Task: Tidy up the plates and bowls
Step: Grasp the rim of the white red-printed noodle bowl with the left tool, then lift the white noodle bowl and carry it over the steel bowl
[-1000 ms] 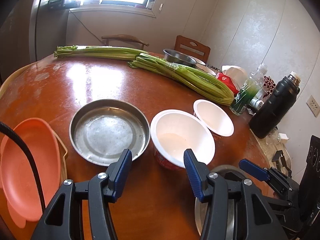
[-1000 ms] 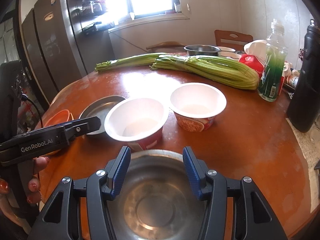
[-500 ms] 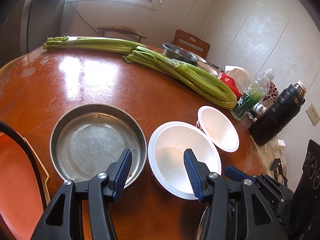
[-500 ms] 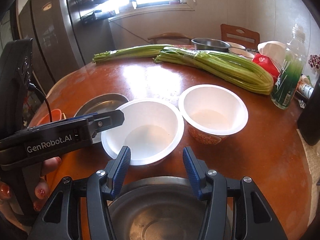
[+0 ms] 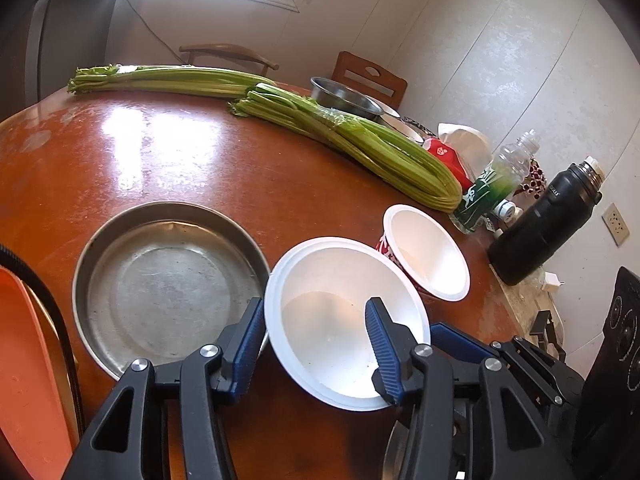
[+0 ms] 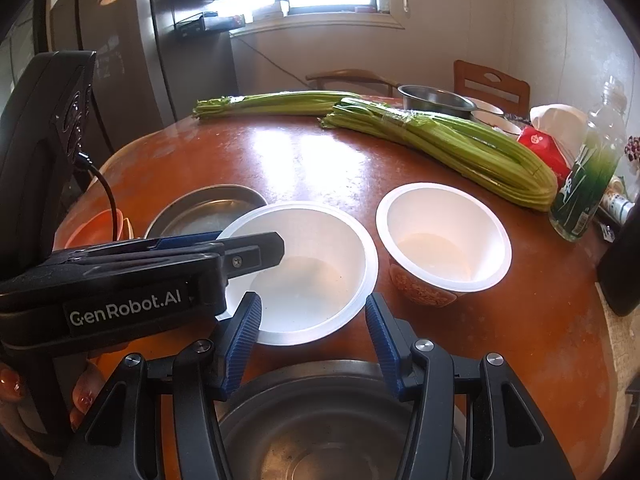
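- Right now the left gripper (image 5: 314,344) stands wide open at the near white bowl (image 5: 344,328): its right finger hangs over the bowl's inside, its left finger lies outside the rim on the side of the steel plate (image 5: 168,292). Nothing is clamped; whether a pad touches the rim cannot be told.
- Seen from the right wrist, the left gripper (image 6: 256,250) reaches across the near white bowl (image 6: 304,272) from the left, one tip over its rim.
- The right gripper (image 6: 314,340) is also spread wide and holds nothing; it hangs just short of the near white bowl, above a steel bowl (image 6: 328,424) that sits at the table edge on the bowl's near side.
- The second white bowl (image 6: 444,236), with a red printed wall, stands just right of the near white bowl, apart from it.
- The steel plate lies just left of the near white bowl, and an orange plate (image 5: 28,368) lies further left.
- Beyond the near white bowl, two celery bundles (image 6: 440,144) lie across the wooden table (image 6: 280,160).
- Off to the right beyond it stand a green-labelled bottle (image 5: 492,184) and a black flask (image 5: 548,220).
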The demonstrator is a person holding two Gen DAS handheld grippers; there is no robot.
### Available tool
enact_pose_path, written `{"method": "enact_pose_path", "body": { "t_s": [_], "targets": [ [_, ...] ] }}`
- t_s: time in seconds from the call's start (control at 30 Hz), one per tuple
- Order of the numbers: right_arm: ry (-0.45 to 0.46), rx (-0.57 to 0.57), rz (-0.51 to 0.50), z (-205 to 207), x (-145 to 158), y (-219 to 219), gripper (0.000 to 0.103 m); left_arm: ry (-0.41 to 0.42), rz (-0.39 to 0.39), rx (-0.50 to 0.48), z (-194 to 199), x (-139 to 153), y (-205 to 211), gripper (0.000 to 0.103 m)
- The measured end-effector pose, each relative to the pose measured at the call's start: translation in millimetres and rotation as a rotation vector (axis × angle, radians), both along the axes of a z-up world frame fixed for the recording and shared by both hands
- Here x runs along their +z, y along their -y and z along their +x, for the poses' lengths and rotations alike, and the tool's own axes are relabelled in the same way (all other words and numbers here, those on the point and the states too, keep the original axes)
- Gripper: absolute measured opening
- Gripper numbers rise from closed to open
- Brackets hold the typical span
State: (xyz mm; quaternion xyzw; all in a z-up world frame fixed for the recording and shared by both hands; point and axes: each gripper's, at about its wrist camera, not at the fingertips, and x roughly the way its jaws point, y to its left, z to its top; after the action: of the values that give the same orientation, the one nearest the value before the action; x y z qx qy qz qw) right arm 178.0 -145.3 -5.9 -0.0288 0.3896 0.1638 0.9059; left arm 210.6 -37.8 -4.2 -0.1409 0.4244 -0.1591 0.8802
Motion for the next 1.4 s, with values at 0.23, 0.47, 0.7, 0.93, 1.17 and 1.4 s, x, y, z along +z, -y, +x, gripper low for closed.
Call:
{"method": "enact_pose_path", "body": {
  "t_s": [0.23,0.47,0.7,0.93,1.17,1.4],
  "targets": [
    [0.011,0.007,0.001,-3.2,2.8,-1.8,0.056,0.02,0.016,0.007,-3.0,3.7,1.1,0.051],
    [0.046,0.015,0.013,-12.9,10.8,-0.2,0.056,0.051,0.02,0.012,-11.0,11.9,-1.3,0.051],
    [0.063,0.02,0.029,-25.0,16.9,3.4,0.056,0.071,0.032,0.013,-22.1,18.2,-0.4,0.051],
    [0.102,0.026,0.038,-42.2,28.8,10.2,0.056,0.104,0.043,0.009,-36.9,31.5,7.2,0.051],
    [0.132,0.059,0.089,-65.1,42.3,17.8,0.056,0.132,0.011,-0.043,-57.0,48.0,20.0,0.051],
    [0.126,0.022,0.09,-69.4,41.2,31.2,0.056,0.123,0.052,-0.014,-60.3,48.2,27.0,0.051]
  ]
}}
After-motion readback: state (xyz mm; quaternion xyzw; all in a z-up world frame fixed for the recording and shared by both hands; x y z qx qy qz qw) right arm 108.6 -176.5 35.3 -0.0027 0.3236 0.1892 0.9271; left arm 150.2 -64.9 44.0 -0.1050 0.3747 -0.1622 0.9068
